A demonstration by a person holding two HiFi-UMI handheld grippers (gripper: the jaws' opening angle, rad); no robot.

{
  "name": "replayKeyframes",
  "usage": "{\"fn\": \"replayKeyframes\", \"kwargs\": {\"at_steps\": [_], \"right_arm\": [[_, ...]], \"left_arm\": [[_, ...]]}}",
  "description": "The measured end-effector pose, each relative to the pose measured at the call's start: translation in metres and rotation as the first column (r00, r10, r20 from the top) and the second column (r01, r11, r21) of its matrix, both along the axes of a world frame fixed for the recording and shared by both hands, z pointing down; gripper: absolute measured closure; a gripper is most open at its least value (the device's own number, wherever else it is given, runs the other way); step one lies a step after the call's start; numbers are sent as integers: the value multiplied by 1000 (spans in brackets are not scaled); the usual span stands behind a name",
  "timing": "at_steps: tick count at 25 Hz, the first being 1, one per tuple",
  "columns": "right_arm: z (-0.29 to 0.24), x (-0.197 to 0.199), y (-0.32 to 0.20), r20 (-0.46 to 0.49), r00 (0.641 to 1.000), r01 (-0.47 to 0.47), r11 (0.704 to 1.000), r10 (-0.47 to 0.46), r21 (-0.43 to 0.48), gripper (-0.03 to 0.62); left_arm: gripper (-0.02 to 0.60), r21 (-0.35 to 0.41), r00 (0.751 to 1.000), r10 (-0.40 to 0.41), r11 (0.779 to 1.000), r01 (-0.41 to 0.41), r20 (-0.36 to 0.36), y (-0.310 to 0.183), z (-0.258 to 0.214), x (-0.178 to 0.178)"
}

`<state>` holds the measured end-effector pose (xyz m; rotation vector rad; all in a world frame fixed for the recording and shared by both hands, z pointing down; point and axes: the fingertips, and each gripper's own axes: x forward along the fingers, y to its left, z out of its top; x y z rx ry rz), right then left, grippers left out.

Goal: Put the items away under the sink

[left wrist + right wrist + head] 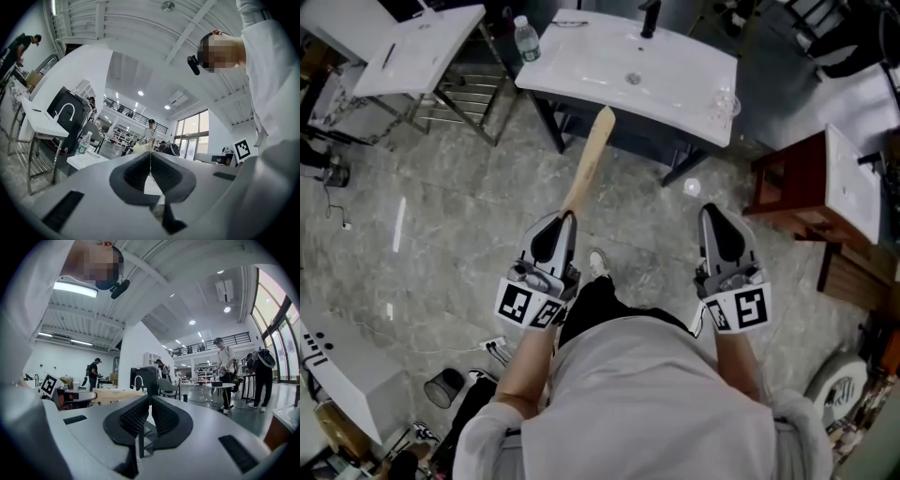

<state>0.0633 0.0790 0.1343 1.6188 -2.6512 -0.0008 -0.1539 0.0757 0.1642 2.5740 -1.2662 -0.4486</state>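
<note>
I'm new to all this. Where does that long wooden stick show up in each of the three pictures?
Head view: wooden stick runs from the left gripper up towards the sink.
Left gripper view: only its pale tip peeks above the shut jaws.
Right gripper view: pale bar, left of centre.
Shared landmark: the water bottle.

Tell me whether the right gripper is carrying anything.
No, the right gripper has its fingers closed together with nothing between them.
</note>
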Motion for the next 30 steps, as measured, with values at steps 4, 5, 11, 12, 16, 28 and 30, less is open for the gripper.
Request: {"fn": "replayKeyframes", "kwargs": {"at_steps": [4, 5, 11, 12, 16, 28, 30], "right_arm": [[-3, -10, -22, -18, 1000, -24, 1000, 24, -11, 549], [-4, -12, -26, -21, 999, -29, 1000, 28, -10, 549], [-4, -15, -43, -39, 998, -57, 998, 56, -21, 549], [-4, -15, -45, -43, 997, -59, 998, 58, -22, 549], [-5, -8, -56, -60, 997, -59, 998, 58, -25, 549], [29, 12, -121, -115, 991, 65, 998, -63, 13, 549], [45, 11, -126, -115, 991, 72, 997, -71, 3, 549]], "left_arm": [[575, -14, 1000, 20, 1000, -20, -10, -27, 3, -11], [575, -17, 1000, 27, 999, -27, -12, -33, 4, -12], [575, -30, 998, 62, 998, -63, -26, -60, 11, -12], [575, -31, 998, 65, 997, -65, -27, -64, 12, -12], [575, -33, 998, 64, 997, -64, -18, -79, 16, -6], [575, 18, 1000, 21, 1000, -21, 21, -120, 54, 26], [575, 17, 1000, 13, 1000, -14, 25, -123, 68, 28]]}}
